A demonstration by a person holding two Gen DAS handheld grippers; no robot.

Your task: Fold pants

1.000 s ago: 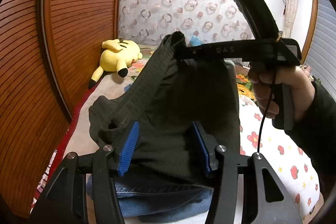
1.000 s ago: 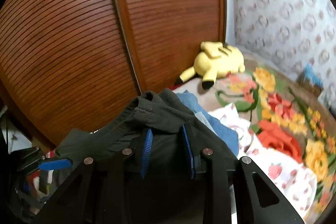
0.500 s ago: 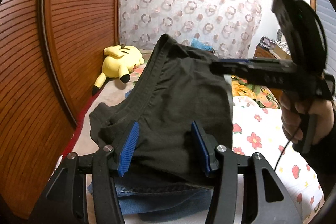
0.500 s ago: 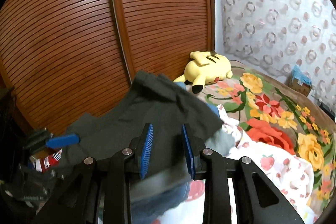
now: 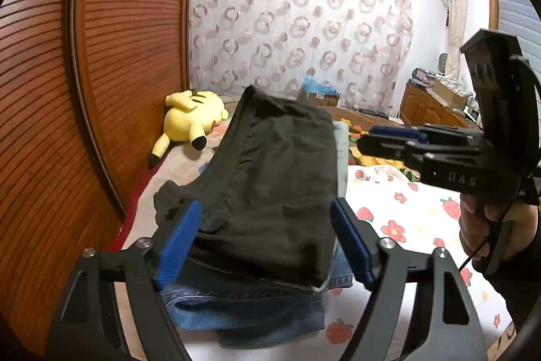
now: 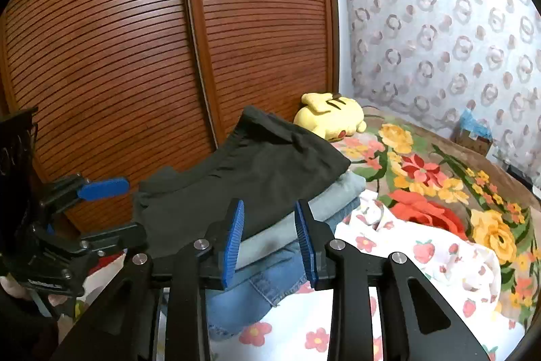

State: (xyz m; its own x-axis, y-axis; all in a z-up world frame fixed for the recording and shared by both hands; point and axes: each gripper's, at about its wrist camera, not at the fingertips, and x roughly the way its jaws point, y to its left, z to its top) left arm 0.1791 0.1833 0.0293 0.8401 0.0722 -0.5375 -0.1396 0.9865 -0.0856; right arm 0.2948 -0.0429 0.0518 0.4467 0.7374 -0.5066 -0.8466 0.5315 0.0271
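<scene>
The black pants (image 5: 277, 178) lie folded on top of a stack of folded jeans (image 5: 247, 310) on the bed. My left gripper (image 5: 265, 246) hovers at the near edge of the pants. Its jaws are opening, and its blue pads stand wide on either side of the cloth without pressing on it. In the right wrist view the black pants (image 6: 243, 178) top the jeans (image 6: 257, 286), and the left gripper (image 6: 115, 212) sits at their left end. My right gripper (image 6: 269, 239) has drawn back from the stack. Its jaws are opening with nothing between the pads. It also shows as the right gripper (image 5: 368, 141) held by a hand.
A yellow plush toy (image 5: 192, 120) lies behind the stack against the slatted wooden wardrobe doors (image 5: 50, 90). A floral blanket (image 6: 439, 178) and a white strawberry-print sheet (image 5: 405, 219) cover the bed. A wooden cabinet (image 5: 429, 114) stands far right.
The right gripper let go of the black pants and pulled away to the right. The left gripper's pads spread apart. The pants dropped flat onto the jeans.
</scene>
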